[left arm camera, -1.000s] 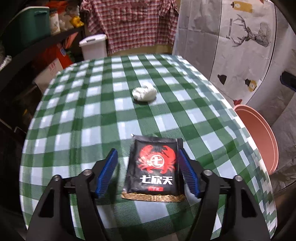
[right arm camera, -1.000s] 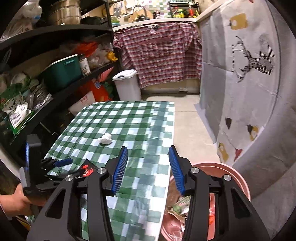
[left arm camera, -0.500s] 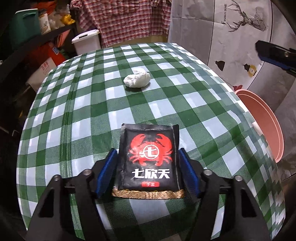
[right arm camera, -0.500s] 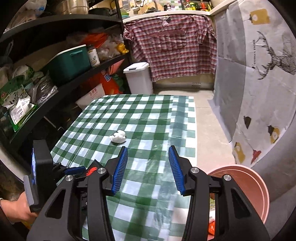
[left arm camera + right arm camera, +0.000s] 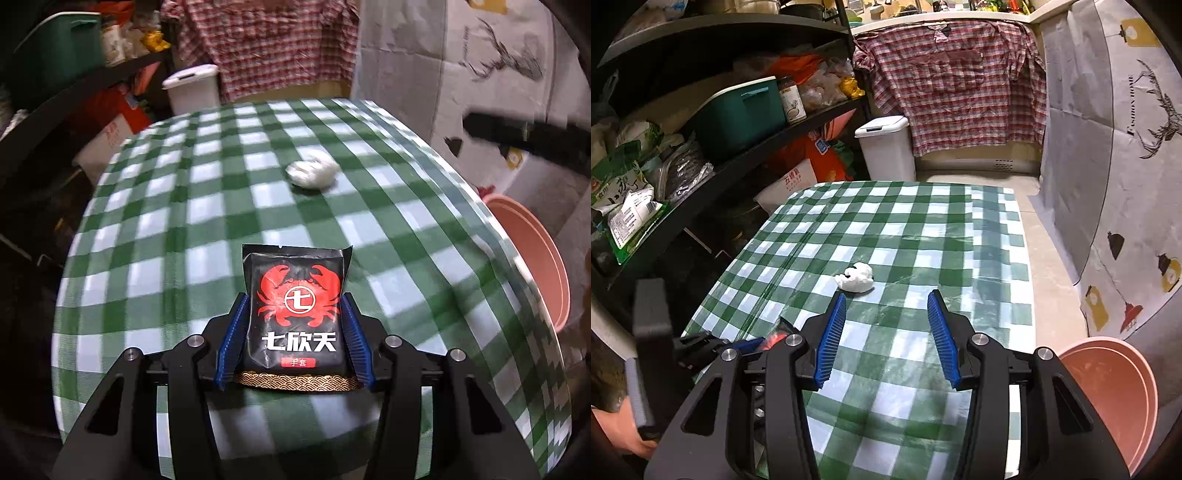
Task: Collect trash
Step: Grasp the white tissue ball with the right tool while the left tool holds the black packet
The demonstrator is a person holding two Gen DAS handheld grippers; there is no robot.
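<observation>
A black packet with a red crab (image 5: 297,306) sits between the blue pads of my left gripper (image 5: 295,325), which is shut on its two sides and holds it tilted up off the green checked tablecloth (image 5: 207,236). A crumpled white tissue ball (image 5: 312,173) lies further along the table; it also shows in the right wrist view (image 5: 856,277). My right gripper (image 5: 886,332) is open and empty, above the table just short of the tissue. The left gripper (image 5: 738,345) shows at the lower left of the right wrist view.
A pink basin (image 5: 1115,398) stands on the floor to the right of the table; its rim also shows in the left wrist view (image 5: 535,254). A white lidded bin (image 5: 886,147) stands beyond the table's far end. Dark cluttered shelves (image 5: 720,129) run along the left.
My left gripper has closed in on the black packet and raised its far end off the cloth. My right gripper has moved forward over the table toward the tissue ball.
</observation>
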